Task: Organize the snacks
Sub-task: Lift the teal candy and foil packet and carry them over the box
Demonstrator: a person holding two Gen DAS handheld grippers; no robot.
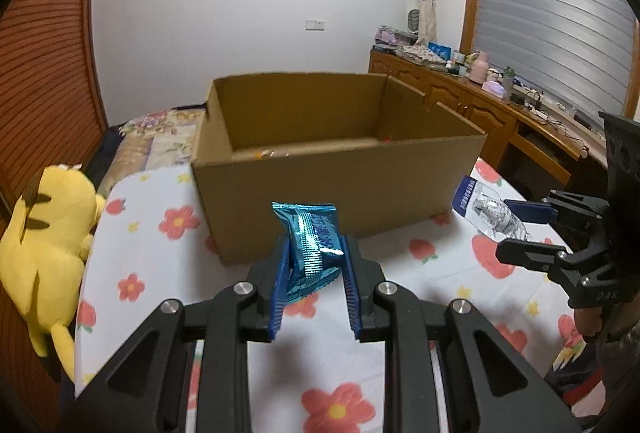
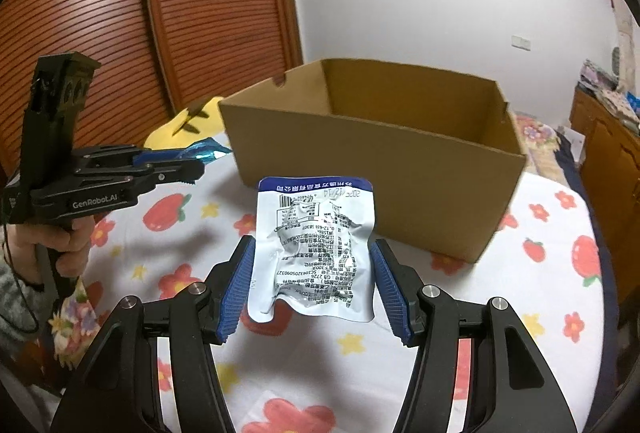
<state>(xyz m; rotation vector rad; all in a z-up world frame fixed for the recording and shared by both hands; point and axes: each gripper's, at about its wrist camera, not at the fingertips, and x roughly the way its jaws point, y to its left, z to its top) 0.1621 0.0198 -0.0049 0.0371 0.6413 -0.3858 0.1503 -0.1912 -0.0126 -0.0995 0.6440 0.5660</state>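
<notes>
My left gripper (image 1: 314, 253) is shut on a shiny blue snack packet (image 1: 312, 245), held upright above the flowered tablecloth, just short of the open cardboard box (image 1: 332, 189). My right gripper (image 2: 314, 261) is shut on a white pouch with black print and a blue top edge (image 2: 316, 249), also lifted in front of the box (image 2: 360, 169). In the left wrist view the right gripper (image 1: 508, 229) shows at the right edge with the pouch (image 1: 486, 211) in it. In the right wrist view the left gripper (image 2: 196, 163) shows at the left, the blue packet (image 2: 208, 151) sticking out of it.
A yellow plush toy (image 1: 48, 237) lies at the table's left edge. The table wears a white cloth with red flowers (image 1: 420, 273). A wooden sideboard (image 1: 472, 101) with small items runs along the right wall. A slatted wooden door (image 2: 120, 33) stands behind on the left.
</notes>
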